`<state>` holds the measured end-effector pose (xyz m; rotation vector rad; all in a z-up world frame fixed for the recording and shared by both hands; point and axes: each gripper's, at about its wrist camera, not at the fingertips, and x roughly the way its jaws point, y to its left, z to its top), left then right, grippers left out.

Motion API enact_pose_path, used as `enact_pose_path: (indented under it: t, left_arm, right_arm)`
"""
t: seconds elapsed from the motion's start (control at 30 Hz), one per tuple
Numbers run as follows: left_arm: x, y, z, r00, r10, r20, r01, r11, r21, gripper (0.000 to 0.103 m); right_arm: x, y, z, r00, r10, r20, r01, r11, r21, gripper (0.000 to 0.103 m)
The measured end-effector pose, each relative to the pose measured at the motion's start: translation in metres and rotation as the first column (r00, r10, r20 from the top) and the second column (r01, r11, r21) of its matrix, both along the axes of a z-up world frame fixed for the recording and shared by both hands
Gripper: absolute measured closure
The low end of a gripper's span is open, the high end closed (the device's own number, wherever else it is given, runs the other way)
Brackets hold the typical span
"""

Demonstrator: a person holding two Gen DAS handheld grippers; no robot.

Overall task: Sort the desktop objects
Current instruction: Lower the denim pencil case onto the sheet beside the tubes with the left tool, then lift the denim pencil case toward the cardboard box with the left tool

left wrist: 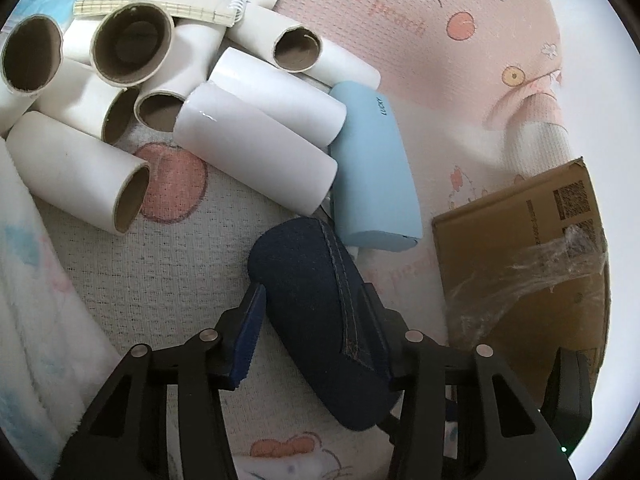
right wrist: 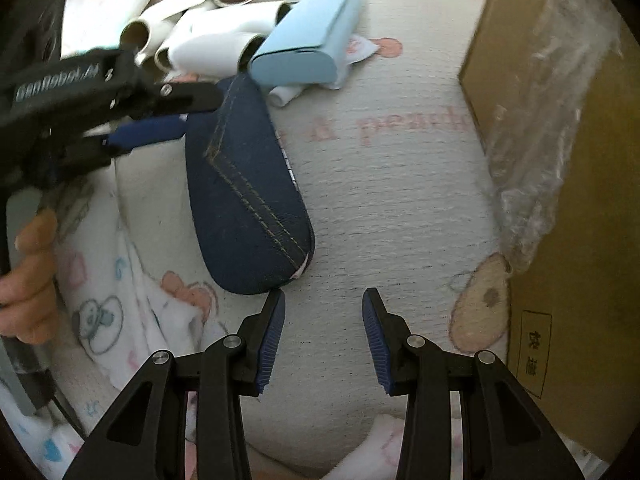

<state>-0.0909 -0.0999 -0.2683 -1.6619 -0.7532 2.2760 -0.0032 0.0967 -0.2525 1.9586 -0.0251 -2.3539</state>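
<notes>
Denim glasses case [left wrist: 316,312] sits between the left gripper [left wrist: 316,332] fingers, which look closed on its sides; it lies on the blanket-covered desk [right wrist: 400,200] by the cardboard box [right wrist: 560,160]. Risk: off-centre grip, the rounded case twists out, bumps the blue case [left wrist: 372,168] and paper tubes [left wrist: 256,152]. Right gripper [right wrist: 324,336] is spread wide, empty.

A home, it seems. A pink cartoon blanket [left wrist: 400,20] covers the surface. Household clutter lies about: paper tubes [left wrist: 256,152], a cardboard box [right wrist: 560,160].
</notes>
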Motion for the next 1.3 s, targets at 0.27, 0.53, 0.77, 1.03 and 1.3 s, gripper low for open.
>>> enact_pose_path:
  t: [0.27, 0.53, 0.77, 1.03, 1.3]
  left_arm:
    - [0.002, 0.003, -0.005, 0.991, -0.051, 0.122, 0.053, 0.999, -0.014, 0.050]
    - [-0.006, -0.001, -0.024, 0.991, -0.007, 0.133, -0.004, 0.997, 0.078, 0.044]
    - [-0.005, -0.009, -0.036, 0.990, 0.035, 0.140, -0.055, 0.989, 0.139, 0.041]
    - [-0.001, -0.005, -0.043, 0.993, 0.039, 0.108, -0.054, 0.988, 0.145, 0.041]
    - [-0.001, -0.002, -0.042, 0.995, 0.035, 0.097, -0.049, 0.988, 0.144, 0.043]
  right_arm:
    - [0.004, 0.000, 0.025, 0.992, 0.063, -0.108, -0.065, 0.998, -0.023, 0.027]
    - [-0.014, -0.023, 0.018, 0.987, 0.089, -0.131, -0.095, 0.995, -0.038, 0.021]
    - [-0.041, -0.027, -0.001, 0.990, 0.085, -0.108, -0.095, 0.991, -0.092, 0.021]
    - [-0.049, -0.043, -0.015, 0.985, 0.139, -0.099, -0.147, 0.986, -0.080, 0.021]
    - [-0.049, -0.056, -0.014, 0.979, 0.162, -0.123, -0.172, 0.982, -0.080, 0.026]
